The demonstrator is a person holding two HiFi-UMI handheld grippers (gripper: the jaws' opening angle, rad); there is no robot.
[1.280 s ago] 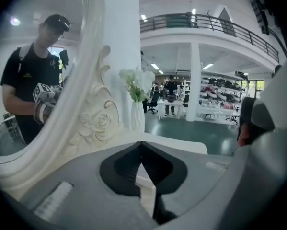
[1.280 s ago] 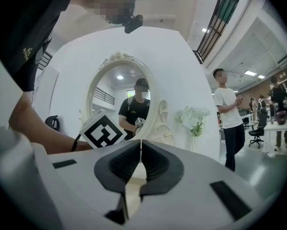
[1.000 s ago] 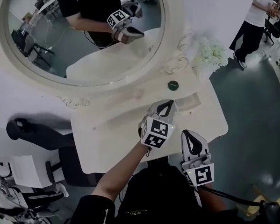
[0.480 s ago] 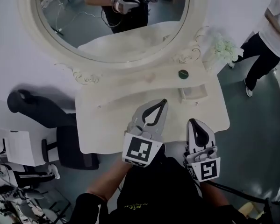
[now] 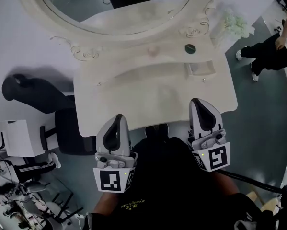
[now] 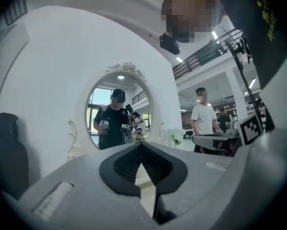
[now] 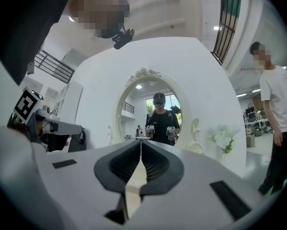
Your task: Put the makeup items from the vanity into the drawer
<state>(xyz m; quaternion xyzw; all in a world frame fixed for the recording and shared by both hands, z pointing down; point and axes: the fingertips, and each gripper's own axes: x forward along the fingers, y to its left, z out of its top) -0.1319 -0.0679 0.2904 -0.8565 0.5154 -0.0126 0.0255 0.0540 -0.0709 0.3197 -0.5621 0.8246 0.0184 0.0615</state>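
The left hand-held gripper [image 5: 117,123] and right hand-held gripper [image 5: 199,107] sit closed and empty at lower frame. We should open one before reaching the green round item [image 5: 190,48], upper right, near the drawer [image 5: 201,68].

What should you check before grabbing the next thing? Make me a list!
1. Left gripper empty: ok, jaws together on nothing.
2. Right gripper empty: ok, same.
3. Jaws open for grabbing: not ok, both shut.
4. Something left to pick: ok, round green thing on the vanity by the mirror.
5. Grippers near it: not ok, both at the vanity's front edge.
6. Drawer open: cannot tell.
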